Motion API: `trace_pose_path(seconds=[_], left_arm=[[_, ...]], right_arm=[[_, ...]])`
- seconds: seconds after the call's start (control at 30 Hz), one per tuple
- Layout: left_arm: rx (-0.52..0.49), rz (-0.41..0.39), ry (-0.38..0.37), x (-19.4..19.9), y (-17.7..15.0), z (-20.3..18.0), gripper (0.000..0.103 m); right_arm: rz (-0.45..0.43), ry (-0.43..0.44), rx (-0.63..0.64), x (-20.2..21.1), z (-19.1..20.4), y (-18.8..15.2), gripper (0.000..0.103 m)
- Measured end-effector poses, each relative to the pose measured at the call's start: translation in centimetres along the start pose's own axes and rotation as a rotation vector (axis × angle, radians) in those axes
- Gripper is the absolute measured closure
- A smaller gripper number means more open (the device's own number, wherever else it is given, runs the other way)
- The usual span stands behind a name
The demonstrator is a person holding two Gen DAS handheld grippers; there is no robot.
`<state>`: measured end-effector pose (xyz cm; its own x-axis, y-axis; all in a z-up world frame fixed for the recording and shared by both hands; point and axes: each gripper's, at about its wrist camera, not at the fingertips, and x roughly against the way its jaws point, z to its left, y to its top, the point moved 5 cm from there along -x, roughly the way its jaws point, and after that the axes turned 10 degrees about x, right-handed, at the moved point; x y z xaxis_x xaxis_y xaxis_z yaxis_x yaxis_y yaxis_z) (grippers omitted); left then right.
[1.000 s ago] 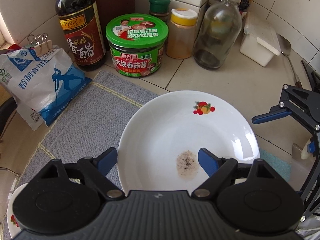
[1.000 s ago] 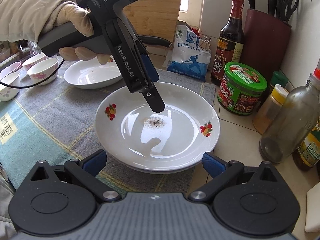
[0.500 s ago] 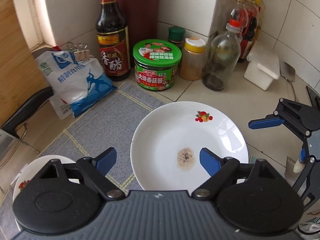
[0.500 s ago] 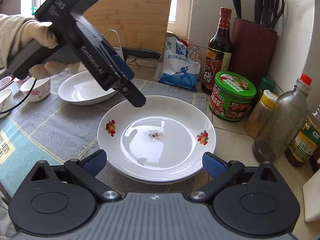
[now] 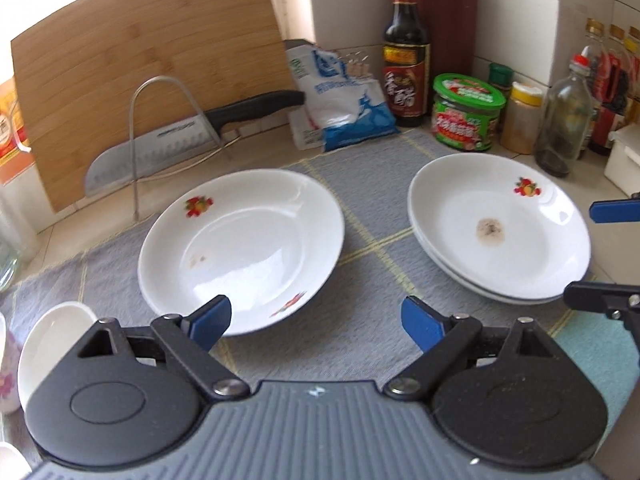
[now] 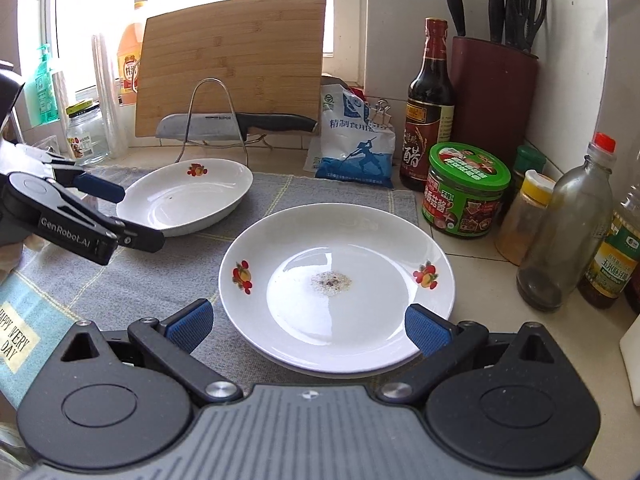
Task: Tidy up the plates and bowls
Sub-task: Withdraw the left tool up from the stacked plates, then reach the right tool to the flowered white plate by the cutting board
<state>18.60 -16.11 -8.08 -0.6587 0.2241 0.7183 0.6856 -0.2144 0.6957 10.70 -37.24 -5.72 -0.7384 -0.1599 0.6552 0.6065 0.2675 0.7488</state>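
left gripper (image 5: 316,318) tilted down, jaws empty | near single plate (image 5: 240,248)

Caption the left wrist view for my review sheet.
Open left gripper nears a lone plate; stacked plates sit right.

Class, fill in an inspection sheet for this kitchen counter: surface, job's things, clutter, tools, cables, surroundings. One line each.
Surface: tiled counter partly covered by a grey checked mat.
Job's things: speckled plate on top of another plate, half off the mat; single plate on the mat; small bowl at the left edge of the left wrist view.
Clutter: vinegar bottle, green-lidded jar, salt bag, glass bottle.
Tools: left tool open, empty, near the single plate; right tool open, around the speckled plate's near rim without pressing it.
Cables: nothing seen.
Surroundings: cutting board, knife on a wire rack, knife block, window.
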Motion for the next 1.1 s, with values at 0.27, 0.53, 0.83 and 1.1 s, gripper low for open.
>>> trace_pose_path(seconds=[0.27,0.53,0.83,1.1], left_arm=[[0.095,0.022,0.052,-1.9,-2.5,3.5,0.011],[0.153,0.01,-0.007,-4.0,-2.7,4.7,0.002],[0.14,-0.033,-0.005,-5.0,-1.8,4.6,0.001],[0.187,-0.065,0.042,-5.4,-1.6,4.4,0.0]], right_arm=[[0.016,0.025,0.016,-1.3,3.2,2.3,0.0],[0.069,0.017,0.051,-2.4,5.3,4.3,0.0],[0.129,0.092,0.151,-4.6,5.1,6.7,0.0],[0.155,0.281,0.238,-9.8,3.5,10.1,0.0]])
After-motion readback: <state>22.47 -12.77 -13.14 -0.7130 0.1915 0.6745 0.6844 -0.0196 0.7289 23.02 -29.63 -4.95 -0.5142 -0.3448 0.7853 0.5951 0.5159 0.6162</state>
